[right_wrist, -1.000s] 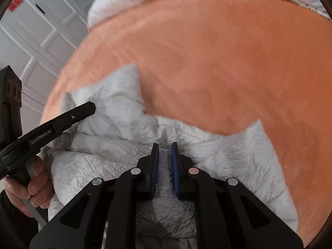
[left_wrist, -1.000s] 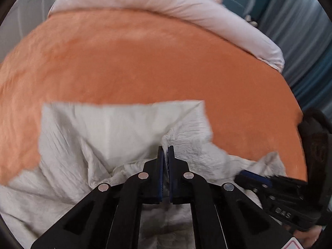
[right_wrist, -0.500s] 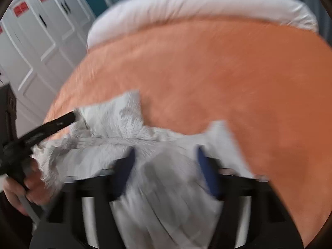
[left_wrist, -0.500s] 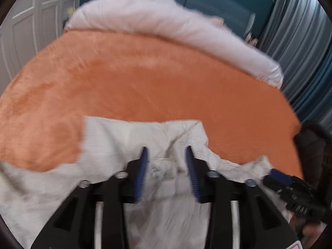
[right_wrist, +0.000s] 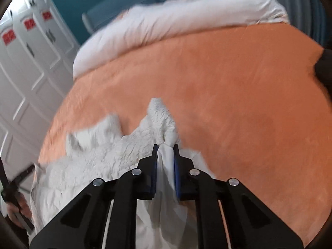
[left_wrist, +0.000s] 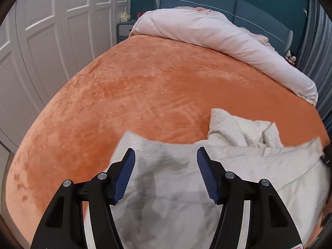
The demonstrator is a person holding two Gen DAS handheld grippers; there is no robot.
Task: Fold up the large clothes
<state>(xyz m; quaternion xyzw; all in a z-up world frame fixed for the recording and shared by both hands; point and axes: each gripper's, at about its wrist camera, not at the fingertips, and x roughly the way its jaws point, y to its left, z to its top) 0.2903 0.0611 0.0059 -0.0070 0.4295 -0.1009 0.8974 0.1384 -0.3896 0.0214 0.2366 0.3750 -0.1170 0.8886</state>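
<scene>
Right fingers point(right_wrist: 155, 161) pinch garment point(right_wrist: 161, 124); orange bedspread point(right_wrist: 228, 83)

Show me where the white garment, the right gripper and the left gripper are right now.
white garment point(left_wrist: 238, 124): left wrist view, fleecy raised fold.
right gripper point(right_wrist: 165, 151): right wrist view, between fingertips, clamped on the garment's cloth.
left gripper point(left_wrist: 166, 155): left wrist view, open gap between fingertips.
</scene>
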